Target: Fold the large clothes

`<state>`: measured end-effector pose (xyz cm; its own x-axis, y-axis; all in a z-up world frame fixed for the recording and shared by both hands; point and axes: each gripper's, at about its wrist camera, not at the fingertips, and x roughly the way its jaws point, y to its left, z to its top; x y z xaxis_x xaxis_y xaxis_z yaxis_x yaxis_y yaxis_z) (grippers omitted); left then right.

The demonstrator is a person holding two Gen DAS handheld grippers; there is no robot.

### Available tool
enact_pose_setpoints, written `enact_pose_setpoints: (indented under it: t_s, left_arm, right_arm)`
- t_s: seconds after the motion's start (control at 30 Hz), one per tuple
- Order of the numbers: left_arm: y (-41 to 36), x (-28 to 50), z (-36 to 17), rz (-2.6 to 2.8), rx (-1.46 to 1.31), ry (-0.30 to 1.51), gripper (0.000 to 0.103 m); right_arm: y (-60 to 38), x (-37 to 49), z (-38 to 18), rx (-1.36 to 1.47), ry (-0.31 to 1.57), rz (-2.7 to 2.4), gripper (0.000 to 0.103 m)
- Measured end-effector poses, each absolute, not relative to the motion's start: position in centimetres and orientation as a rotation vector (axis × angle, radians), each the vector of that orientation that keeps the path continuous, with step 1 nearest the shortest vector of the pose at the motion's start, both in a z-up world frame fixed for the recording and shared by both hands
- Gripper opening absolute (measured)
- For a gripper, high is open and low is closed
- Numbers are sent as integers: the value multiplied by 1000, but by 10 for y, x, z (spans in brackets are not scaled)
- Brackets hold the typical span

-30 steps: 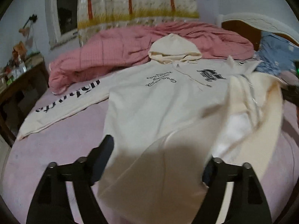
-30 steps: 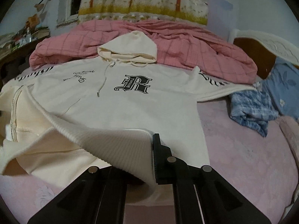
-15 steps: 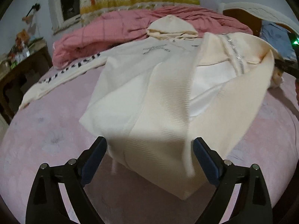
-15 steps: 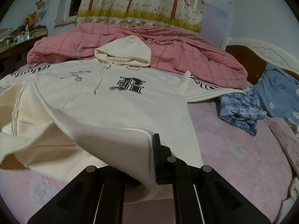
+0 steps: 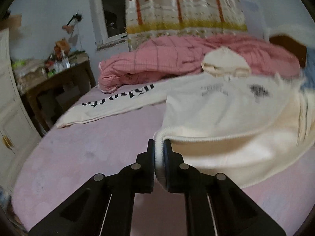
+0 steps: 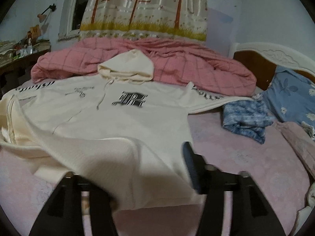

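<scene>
Left tool (image 5: 159,149) pinching hoodie hem (image 5: 206,137), right view: blue pillow (image 6: 291,96)

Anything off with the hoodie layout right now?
The hoodie lies askew: its ribbed hem is bunched and flipped up at one bottom corner, where the left gripper pinches it. The right gripper is opening, hem cloth draped loose between its fingers. No damage visible.

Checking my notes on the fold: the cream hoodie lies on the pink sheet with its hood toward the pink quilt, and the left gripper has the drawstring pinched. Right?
Not quite. The left gripper pinches the ribbed hem of the cream hoodie, not the drawstring, as the left wrist view shows. The rest holds: hood toward the pink quilt, on the pink sheet.
</scene>
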<state>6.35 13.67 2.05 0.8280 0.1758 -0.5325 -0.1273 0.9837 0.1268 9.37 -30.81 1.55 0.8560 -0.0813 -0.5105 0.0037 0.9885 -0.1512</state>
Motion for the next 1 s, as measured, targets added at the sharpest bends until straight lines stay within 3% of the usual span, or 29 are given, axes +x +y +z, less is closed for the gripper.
enact_pose_setpoints:
  t_s: [0.17, 0.4, 0.63, 1.0]
  left_arm:
    - [147, 126, 27, 173, 22, 630, 9]
    - [137, 198, -11, 170, 19, 701, 8]
    - [150, 233, -57, 174, -45, 809, 11]
    - [137, 229, -61, 271, 91, 777, 14]
  right_arm:
    - [-318, 114, 14, -115, 587, -26, 64]
    - [-334, 146, -4, -121, 757, 178, 66]
    - [-344, 135, 4, -20, 668, 269, 80]
    - [-364, 167, -8, -7, 803, 12, 95]
